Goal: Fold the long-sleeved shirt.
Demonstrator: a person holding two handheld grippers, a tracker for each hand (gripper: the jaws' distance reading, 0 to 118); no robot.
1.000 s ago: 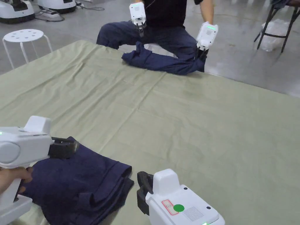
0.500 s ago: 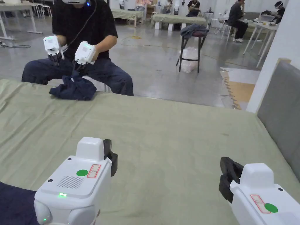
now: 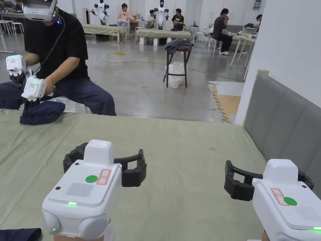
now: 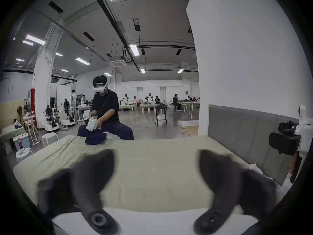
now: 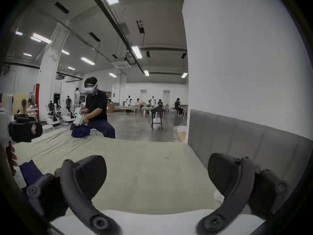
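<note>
A corner of the navy long-sleeved shirt (image 3: 18, 234) lies on the olive sheet (image 3: 188, 150) at the lower left edge of the head view. The right gripper view has it as a navy fold (image 5: 28, 170) behind its left jaw. My left gripper (image 3: 106, 160) hovers over bare sheet, jaws wide apart and empty; its own view shows the same gap (image 4: 155, 159). My right gripper (image 3: 269, 175) hangs to the right near the headboard, also open and empty (image 5: 155, 164). Neither touches the shirt.
A grey padded headboard (image 3: 282, 119) runs along the right side of the bed. Across the bed a seated person with a headset (image 3: 56, 56) works another navy garment (image 3: 42, 113) with two white grippers. A dark stool (image 3: 177, 62) stands on the floor beyond.
The head camera has swung up and to the right. Both grippers have come off the navy shirt and are now held over bare sheet. The left jaws have spread wide.
</note>
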